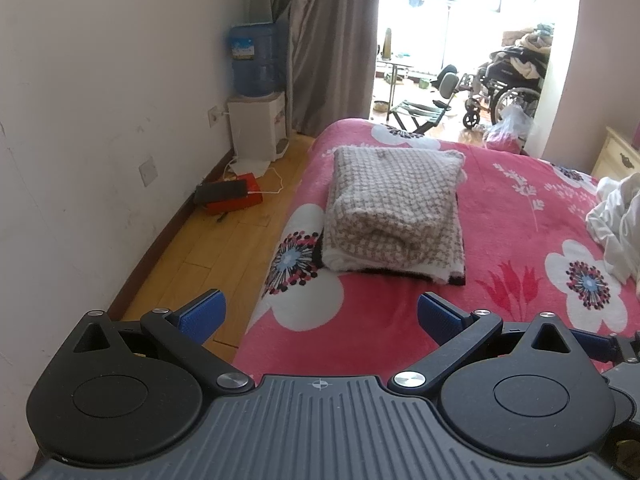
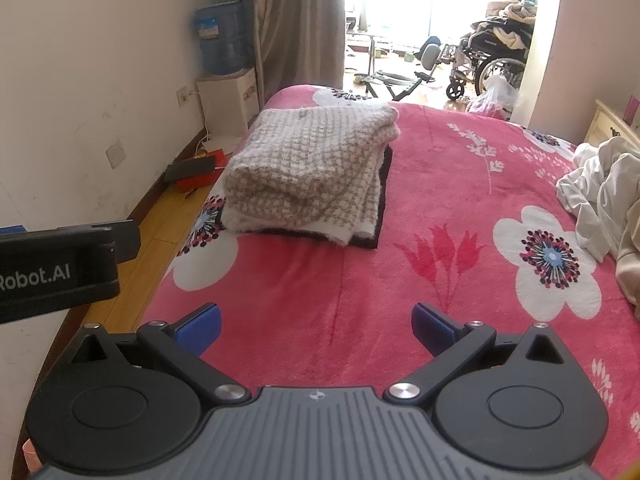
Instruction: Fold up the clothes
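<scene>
Left wrist view: left gripper [image 1: 320, 316] spread wide, nothing in it, hovering over the pink floral blanket [image 1: 500, 208] near the bed's left edge. Folded checked knit [image 1: 394, 208] sits ahead by that edge, stacked on a dark garment [image 1: 456, 279], looks done. Right gripper [image 2: 316, 326] likewise agape & empty. So we're btwn items, I'd say: 1 piece finished, crumpled white garment [image 2: 600, 200] waiting at the right edge. Next move prob calls for both grippers swinging right, pinching 2 corners & dragging it onto bare blanket to flatten.
</scene>
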Demonstrator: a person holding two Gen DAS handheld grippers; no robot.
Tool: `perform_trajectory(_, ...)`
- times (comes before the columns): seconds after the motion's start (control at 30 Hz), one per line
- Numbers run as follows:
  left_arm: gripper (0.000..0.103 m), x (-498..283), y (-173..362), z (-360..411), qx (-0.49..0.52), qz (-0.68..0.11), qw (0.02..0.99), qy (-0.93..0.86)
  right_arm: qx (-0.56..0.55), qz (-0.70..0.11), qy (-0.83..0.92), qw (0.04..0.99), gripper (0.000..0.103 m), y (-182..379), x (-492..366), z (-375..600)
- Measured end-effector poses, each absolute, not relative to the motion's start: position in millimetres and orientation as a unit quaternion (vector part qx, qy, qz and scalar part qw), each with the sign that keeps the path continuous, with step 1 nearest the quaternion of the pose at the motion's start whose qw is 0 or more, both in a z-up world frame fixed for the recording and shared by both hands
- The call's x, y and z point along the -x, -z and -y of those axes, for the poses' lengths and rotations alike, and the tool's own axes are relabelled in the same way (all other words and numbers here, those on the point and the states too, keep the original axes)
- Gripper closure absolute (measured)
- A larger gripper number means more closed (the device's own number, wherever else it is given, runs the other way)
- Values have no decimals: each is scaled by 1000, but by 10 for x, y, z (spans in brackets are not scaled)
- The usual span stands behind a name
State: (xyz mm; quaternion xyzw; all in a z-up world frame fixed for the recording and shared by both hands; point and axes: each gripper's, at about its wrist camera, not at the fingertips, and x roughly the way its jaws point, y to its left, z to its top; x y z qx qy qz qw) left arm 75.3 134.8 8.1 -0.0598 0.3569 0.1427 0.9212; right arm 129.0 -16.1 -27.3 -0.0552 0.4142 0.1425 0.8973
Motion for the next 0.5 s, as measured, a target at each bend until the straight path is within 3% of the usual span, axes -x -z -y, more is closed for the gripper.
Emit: perform_trajectory(0.5, 0, -767, -78, -1360, 60, -358, 921, -143, 57, -416, -143, 896, 0, 274, -1303, 152)
